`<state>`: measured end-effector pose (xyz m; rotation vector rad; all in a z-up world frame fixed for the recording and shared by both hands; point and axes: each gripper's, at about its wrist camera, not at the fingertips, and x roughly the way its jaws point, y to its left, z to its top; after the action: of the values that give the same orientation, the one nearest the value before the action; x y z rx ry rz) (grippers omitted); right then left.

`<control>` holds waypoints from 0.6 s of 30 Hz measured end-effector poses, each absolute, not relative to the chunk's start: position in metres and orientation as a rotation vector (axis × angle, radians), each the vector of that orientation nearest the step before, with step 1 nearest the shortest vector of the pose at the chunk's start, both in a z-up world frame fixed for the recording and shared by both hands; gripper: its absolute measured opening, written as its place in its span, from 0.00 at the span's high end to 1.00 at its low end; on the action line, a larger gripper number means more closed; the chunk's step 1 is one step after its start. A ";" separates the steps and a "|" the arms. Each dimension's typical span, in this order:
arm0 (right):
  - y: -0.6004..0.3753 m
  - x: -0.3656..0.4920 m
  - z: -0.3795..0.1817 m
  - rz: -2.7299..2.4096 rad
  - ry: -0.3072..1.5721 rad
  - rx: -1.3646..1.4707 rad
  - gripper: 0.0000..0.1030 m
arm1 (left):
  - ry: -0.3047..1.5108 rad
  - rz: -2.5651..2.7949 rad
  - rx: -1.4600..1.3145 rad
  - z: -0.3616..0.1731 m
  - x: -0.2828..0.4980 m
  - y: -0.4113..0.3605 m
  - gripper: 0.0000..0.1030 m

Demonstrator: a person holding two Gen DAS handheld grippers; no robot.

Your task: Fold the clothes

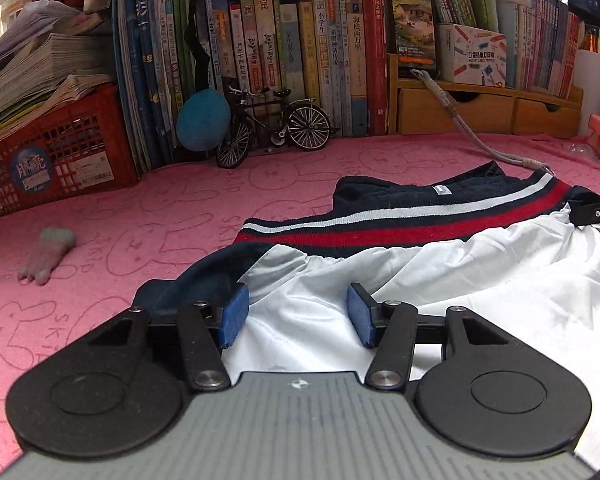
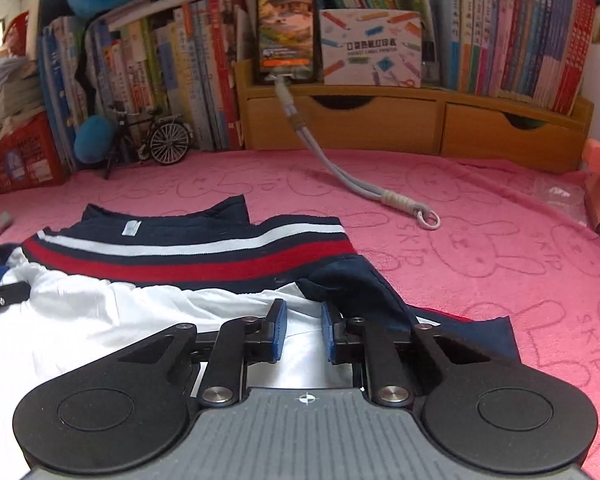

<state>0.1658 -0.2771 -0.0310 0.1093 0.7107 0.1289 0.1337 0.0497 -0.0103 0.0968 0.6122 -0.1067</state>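
Slippage worries us: left claw gapes half-wide over white lining, right claw narrowed at the jacket's four o'clock corner, neither clamping.

Two handheld grippers, left gripper and right gripper: black linkage arms with silver screws, round black discs, ribbed grey body, blue-padded fingers
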 end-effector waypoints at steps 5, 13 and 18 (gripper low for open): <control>-0.276 0.105 -0.006 0.123 0.582 0.199 0.66 | 0.507 -0.142 0.089 0.017 0.094 0.041 0.44; -0.185 -0.047 -0.008 0.167 0.500 0.193 0.64 | 0.636 -0.430 -0.140 0.024 0.043 0.021 0.61; -0.134 -0.067 -0.033 0.129 0.507 0.078 0.68 | 0.750 -0.454 -0.131 0.019 0.027 0.003 0.61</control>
<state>-0.0668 -0.1345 -0.0330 0.0781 0.5072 0.1291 0.0267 0.0026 0.0187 -0.1309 0.7504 -0.4544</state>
